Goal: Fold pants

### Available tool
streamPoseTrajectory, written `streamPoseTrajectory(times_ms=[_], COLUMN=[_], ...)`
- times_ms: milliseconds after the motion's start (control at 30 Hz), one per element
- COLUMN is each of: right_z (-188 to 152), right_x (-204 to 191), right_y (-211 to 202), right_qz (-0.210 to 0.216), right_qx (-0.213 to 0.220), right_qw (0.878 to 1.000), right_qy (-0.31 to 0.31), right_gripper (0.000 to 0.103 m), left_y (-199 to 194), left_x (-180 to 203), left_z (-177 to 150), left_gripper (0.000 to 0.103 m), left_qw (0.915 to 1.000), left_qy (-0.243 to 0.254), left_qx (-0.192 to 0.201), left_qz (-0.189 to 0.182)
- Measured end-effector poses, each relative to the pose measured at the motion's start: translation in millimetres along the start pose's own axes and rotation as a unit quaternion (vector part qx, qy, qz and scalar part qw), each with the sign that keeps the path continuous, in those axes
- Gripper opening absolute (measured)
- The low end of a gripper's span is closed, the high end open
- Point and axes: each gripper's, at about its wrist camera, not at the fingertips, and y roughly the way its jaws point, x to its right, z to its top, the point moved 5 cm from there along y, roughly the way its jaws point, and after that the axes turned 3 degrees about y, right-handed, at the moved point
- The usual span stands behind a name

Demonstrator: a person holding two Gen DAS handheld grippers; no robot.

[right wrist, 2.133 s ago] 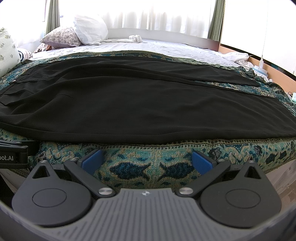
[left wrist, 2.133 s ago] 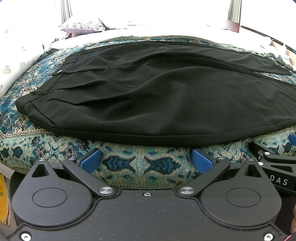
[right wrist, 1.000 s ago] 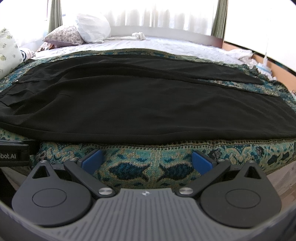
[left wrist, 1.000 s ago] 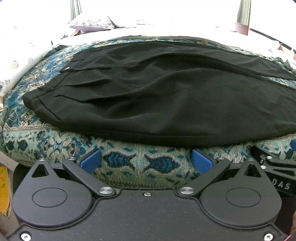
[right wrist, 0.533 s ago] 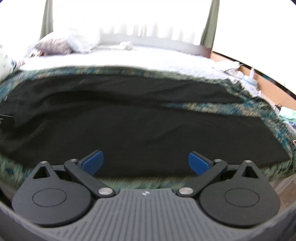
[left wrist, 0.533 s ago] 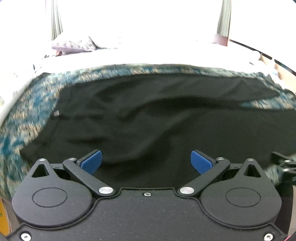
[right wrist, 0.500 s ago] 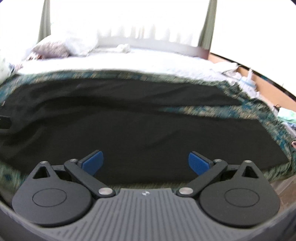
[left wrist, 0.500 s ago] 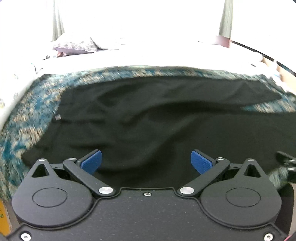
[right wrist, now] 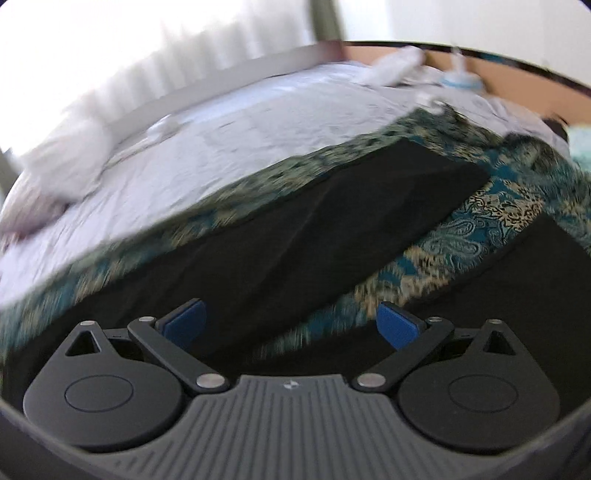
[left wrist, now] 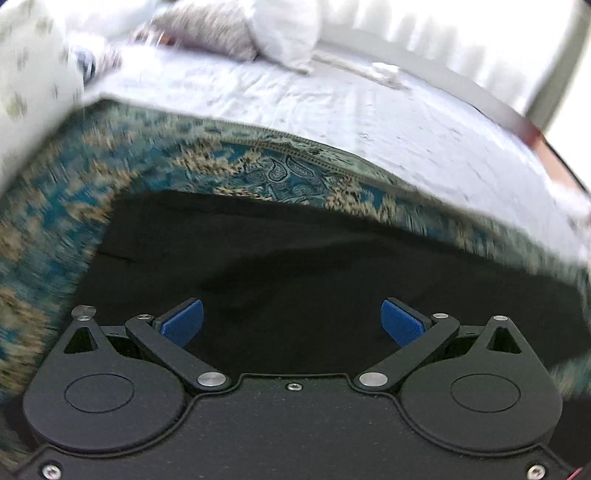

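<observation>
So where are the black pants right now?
The black pants lie spread on the patterned teal blanket on the bed, directly under both open grippers.

The near part of the black pants [left wrist: 303, 280] is hidden behind the gripper bodies in both views. The patterned bedspread [left wrist: 59, 206] and the far pillows [left wrist: 221, 33] are smeared by motion blur. In the right wrist view the pants' near leg [right wrist: 524, 295] is cut off at the right edge.

Both grippers, left [left wrist: 291, 320] and right [right wrist: 290, 319], are black with blue pads [left wrist: 183, 321], silver screws and round housings.
</observation>
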Motion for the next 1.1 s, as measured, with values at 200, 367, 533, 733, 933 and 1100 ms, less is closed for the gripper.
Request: streamPoseTrajectory(times_ms=[200, 367, 533, 733, 933, 1100], right_z=[49, 69, 83, 94, 95, 94], right_x=[-4, -18, -22, -18, -14, -15], right_y=[74, 144, 204, 250, 282, 284], right_qz=[-0.054, -0.122, -0.175, -0.213, -0.254, -0.262], right_qx=[0.025, 0.027, 0.019, 0.016, 0.006, 0.010], right_qw=[0.995, 0.990, 0.980, 0.971, 0.965, 0.963], right_qy=[0.075, 0.068, 0.092, 0.103, 0.070, 0.060], right_gripper=[0.103, 0.103, 0.103, 0.103, 0.103, 0.097], left_y=[76, 134, 183, 203, 214, 214], left_x=[11, 18, 27, 44, 49, 58], left_z=[40, 45, 44, 48, 58, 55], left_gripper=[0.103, 0.103, 0.103, 0.103, 0.103, 0.101], left_qw=[0.9904, 0.9733, 0.9546, 0.9249, 0.8986, 0.9016], left_qy=[-0.130, -0.217, -0.254, -0.286, -0.298, -0.273], left_qx=[-0.032, -0.028, -0.045, -0.024, -0.003, 0.014], left_qz=[0.035, 0.070, 0.148, 0.250, 0.322, 0.336])
